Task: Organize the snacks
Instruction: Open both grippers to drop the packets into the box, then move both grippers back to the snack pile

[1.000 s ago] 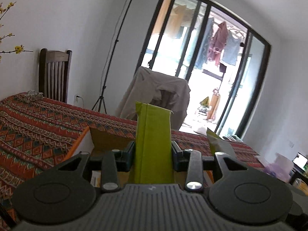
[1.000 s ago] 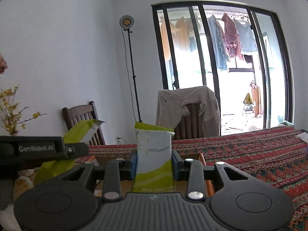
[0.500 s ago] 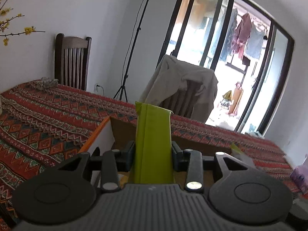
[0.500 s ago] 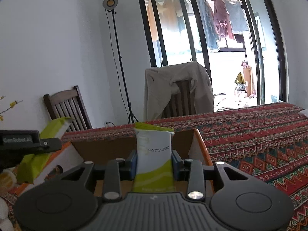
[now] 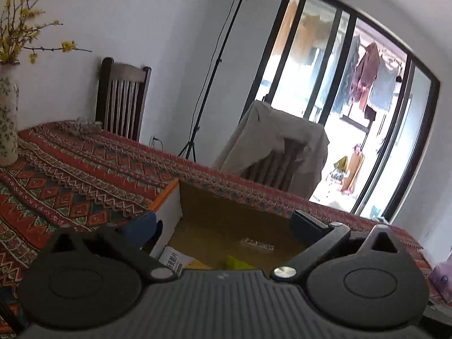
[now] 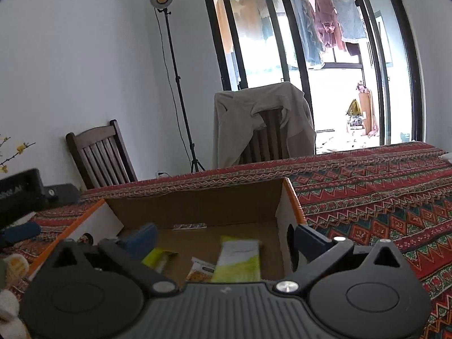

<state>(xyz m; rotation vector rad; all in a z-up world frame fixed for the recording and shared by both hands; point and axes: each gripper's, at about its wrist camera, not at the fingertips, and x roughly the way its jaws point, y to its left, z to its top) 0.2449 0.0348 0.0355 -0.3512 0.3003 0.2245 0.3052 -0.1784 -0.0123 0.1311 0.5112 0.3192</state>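
An open cardboard box (image 5: 226, 206) with orange edges stands on the patterned tablecloth. My left gripper (image 5: 224, 224) hangs over it, jaws opening wide and nothing between them. A green packet (image 5: 237, 262) and a white labelled packet (image 5: 172, 260) lie low in the box. In the right wrist view my right gripper (image 6: 226, 237) is over the same box (image 6: 197, 203), jaws opening, nothing gripped. A green-and-white packet (image 6: 240, 260) lies flat on the box floor below it, with another green packet (image 6: 158, 255) and an orange snack bag (image 6: 197, 272) beside it. The left gripper's body (image 6: 19, 195) shows at the left edge.
A vase with yellow blossoms (image 5: 7, 124) stands at the table's left. A wooden chair (image 5: 121, 101) and a chair draped with a beige jacket (image 5: 282, 152) stand behind the table, a lamp stand (image 5: 209, 79) between them. The red patterned cloth (image 6: 367, 192) stretches to the right of the box.
Both grippers have opened and let go of their green packets, which now lie in the box. Both hands have sunk closer to the box.
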